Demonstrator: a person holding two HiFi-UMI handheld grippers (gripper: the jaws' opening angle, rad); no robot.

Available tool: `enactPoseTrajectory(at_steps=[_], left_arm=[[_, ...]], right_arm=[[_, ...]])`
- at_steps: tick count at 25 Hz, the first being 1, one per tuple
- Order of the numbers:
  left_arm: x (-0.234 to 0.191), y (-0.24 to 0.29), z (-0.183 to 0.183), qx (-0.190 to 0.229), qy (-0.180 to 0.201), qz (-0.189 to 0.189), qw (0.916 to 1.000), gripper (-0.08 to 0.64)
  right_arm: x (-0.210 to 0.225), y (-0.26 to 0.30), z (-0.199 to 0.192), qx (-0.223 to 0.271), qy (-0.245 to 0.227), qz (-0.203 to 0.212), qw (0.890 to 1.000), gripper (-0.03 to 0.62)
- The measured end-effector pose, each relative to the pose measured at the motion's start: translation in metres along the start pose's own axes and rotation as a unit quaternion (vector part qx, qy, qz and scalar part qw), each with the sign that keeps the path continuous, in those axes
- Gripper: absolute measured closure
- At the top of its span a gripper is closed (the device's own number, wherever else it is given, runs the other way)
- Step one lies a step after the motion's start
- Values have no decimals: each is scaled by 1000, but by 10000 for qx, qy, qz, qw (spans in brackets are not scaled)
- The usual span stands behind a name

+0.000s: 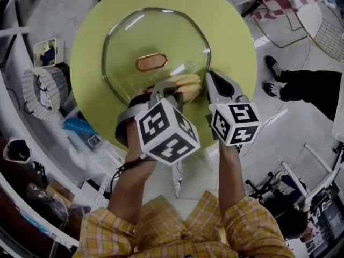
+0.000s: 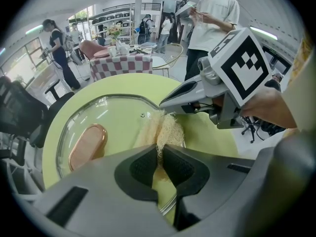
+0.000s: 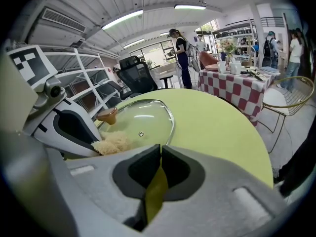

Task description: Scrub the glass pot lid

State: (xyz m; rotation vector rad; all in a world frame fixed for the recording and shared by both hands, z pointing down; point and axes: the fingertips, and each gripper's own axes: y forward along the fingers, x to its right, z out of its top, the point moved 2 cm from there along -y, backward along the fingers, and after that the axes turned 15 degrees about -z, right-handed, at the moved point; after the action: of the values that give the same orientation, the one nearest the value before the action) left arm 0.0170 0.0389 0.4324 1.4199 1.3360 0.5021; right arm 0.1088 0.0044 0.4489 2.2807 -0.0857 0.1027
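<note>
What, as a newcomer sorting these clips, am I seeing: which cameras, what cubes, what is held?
No robot: a person holds two grippers; the marker cubes are part of them. One picture comes from a head camera looking down, the others from cameras on each gripper. On the round yellow-green table lies a glass pot lid. The left gripper has its fingers shut on a pale fibrous scrubber lying on the lid. The right gripper is shut and empty, near the lid's rim.
</note>
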Motion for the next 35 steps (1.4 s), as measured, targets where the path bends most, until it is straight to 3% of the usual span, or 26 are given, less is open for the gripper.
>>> enactPoseTrajectory(at_steps=[25, 35], left_arm=[[9, -6, -26, 328, -241, -229, 9989, 526], [4, -17, -43, 720, -724, -412, 9939, 526]], right_arm=[[-1, -1, -1, 45, 48, -257, 9996, 584], [-5, -2, -1, 71, 4, -326, 9994, 584]])
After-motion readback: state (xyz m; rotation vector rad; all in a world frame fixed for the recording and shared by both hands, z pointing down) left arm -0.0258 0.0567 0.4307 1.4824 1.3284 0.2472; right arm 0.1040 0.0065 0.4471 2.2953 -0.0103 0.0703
